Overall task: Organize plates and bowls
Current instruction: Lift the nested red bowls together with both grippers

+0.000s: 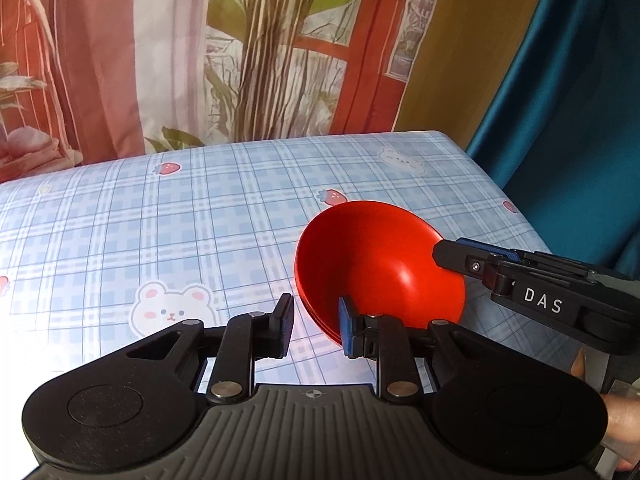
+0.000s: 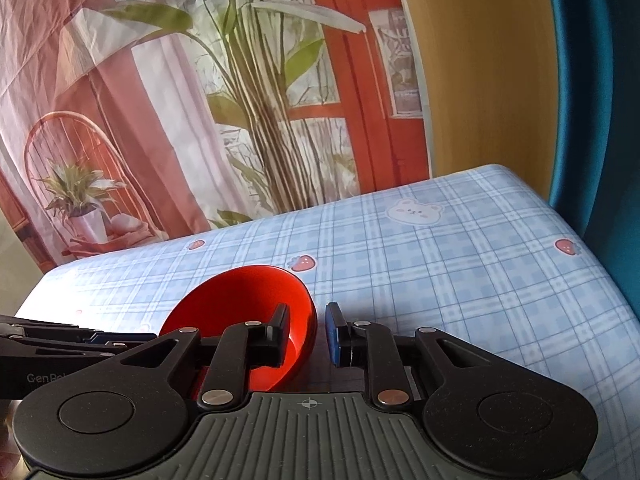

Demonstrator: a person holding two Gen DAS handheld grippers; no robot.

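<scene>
A red bowl [image 1: 376,264] is tilted up on the blue checked tablecloth [image 1: 160,232]; a second red rim shows under it, so it seems stacked. My left gripper [image 1: 314,330] is open, its right finger at the bowl's near rim, its left finger outside. My right gripper [image 2: 307,336] is open around the bowl's [image 2: 248,292] right wall, left finger inside, right finger outside. In the left wrist view the right gripper [image 1: 452,254] reaches in from the right over the rim.
The table [image 2: 480,264] ends close on the right against a teal curtain [image 1: 560,80]. A printed backdrop [image 1: 200,40] hangs behind the far edge. Bear and strawberry prints dot the cloth.
</scene>
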